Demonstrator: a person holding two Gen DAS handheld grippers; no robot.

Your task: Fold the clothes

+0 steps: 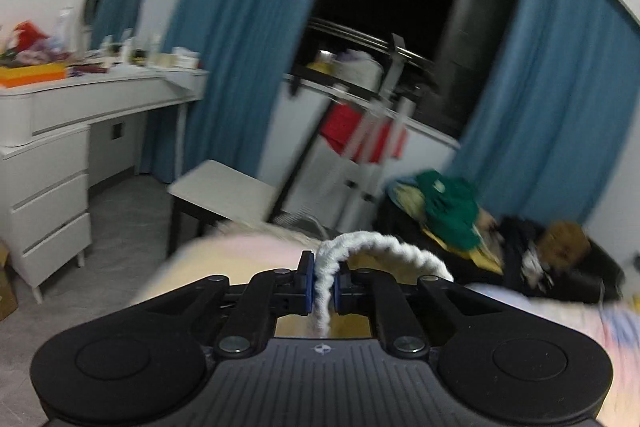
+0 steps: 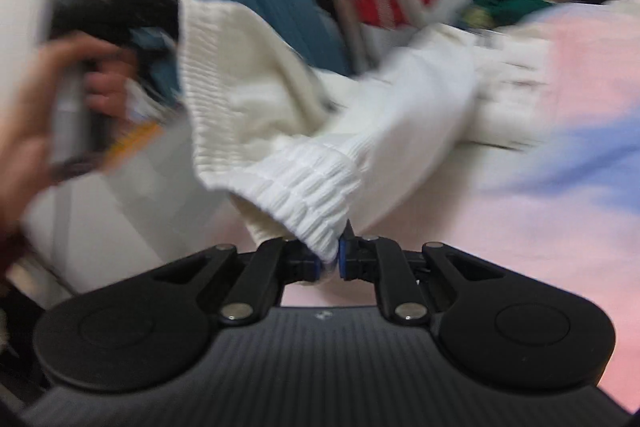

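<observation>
Right gripper (image 2: 329,259) clamped on the ribbed hem of a white knit sweater (image 2: 304,131); left gripper (image 1: 323,287) pinched shut on another ribbed edge of it. Sweater held up off the pink-and-blue bedspread (image 2: 560,187), stretched between both grippers, not yet folded flat; whether mid-fold or only lifted, hard to judge through the blur. Left hand (image 2: 36,115) seen gripping its handle. Farther off: heap of green and dark clothes (image 1: 452,215), small stool (image 1: 224,187), drying rack (image 1: 372,115), white dresser (image 1: 48,195), blue curtains (image 1: 248,27).
</observation>
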